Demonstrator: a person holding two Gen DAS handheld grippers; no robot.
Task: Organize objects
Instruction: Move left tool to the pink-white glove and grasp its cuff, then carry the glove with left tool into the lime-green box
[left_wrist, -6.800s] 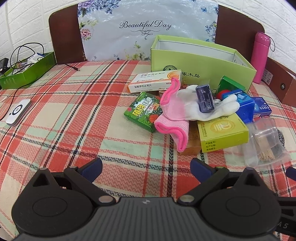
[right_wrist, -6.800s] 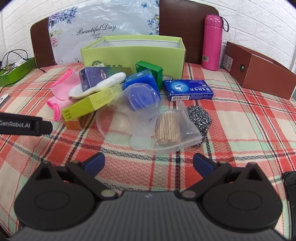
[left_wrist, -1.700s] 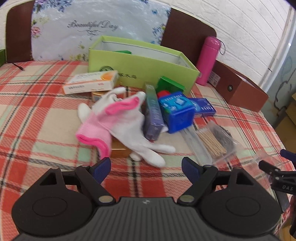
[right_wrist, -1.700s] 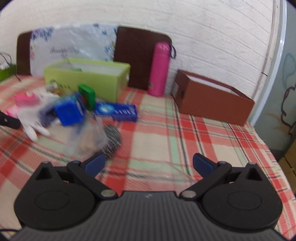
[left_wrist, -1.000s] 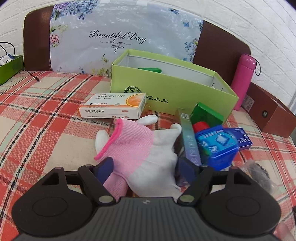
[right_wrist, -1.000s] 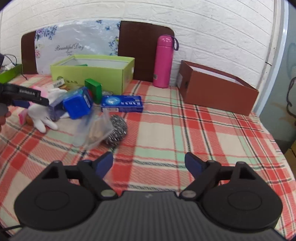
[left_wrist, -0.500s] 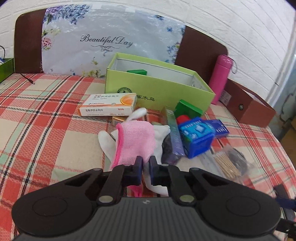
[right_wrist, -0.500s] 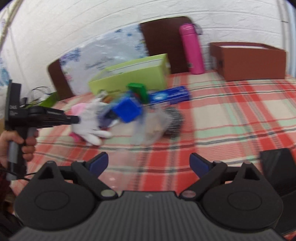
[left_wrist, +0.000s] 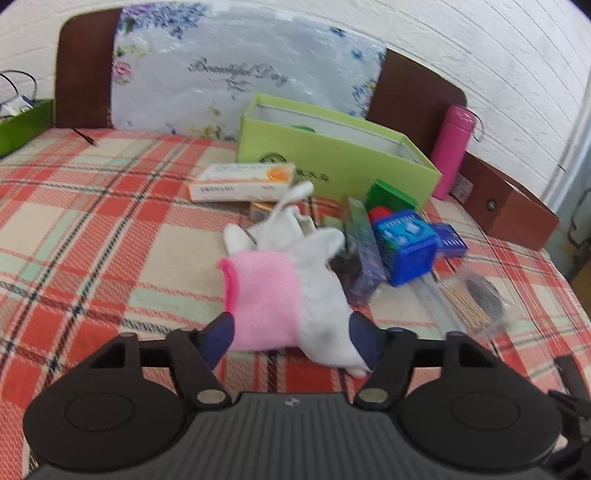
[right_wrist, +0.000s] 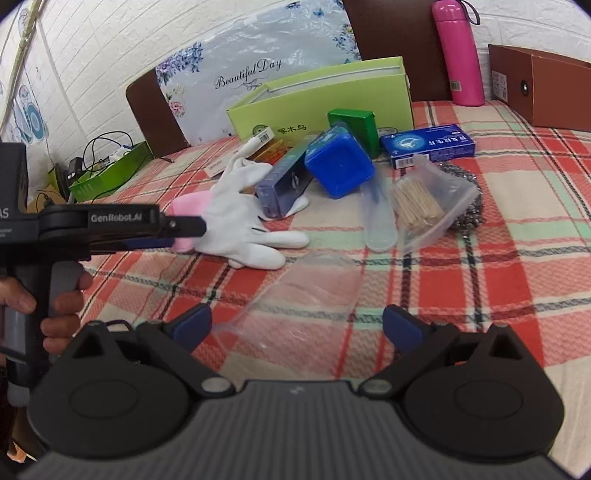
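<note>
A white glove with a pink cuff (left_wrist: 291, 291) lies on the plaid cloth, its cuff between the open jaws of my left gripper (left_wrist: 290, 338). In the right wrist view the glove (right_wrist: 240, 218) lies left of centre, with the left gripper (right_wrist: 173, 232) at its cuff. My right gripper (right_wrist: 297, 328) is open, and a clear plastic bag (right_wrist: 306, 299) lies between its jaws. Behind the glove are a purple box (left_wrist: 364, 247), a blue tub (left_wrist: 406, 245) and an open green box (left_wrist: 332, 158).
A white medicine box (left_wrist: 242, 181), a flat blue box (right_wrist: 428, 146), a bag of toothpicks (right_wrist: 421, 203) on a steel scourer (right_wrist: 465, 195), a pink bottle (right_wrist: 458, 51), a brown box (right_wrist: 539, 85) and a green tray (right_wrist: 110, 173) with cables stand around.
My left gripper was shut on the glove's pink cuff half a second ago and has now opened. The glove lies flatter. My right gripper has swung left and lower over the clear bag.
</note>
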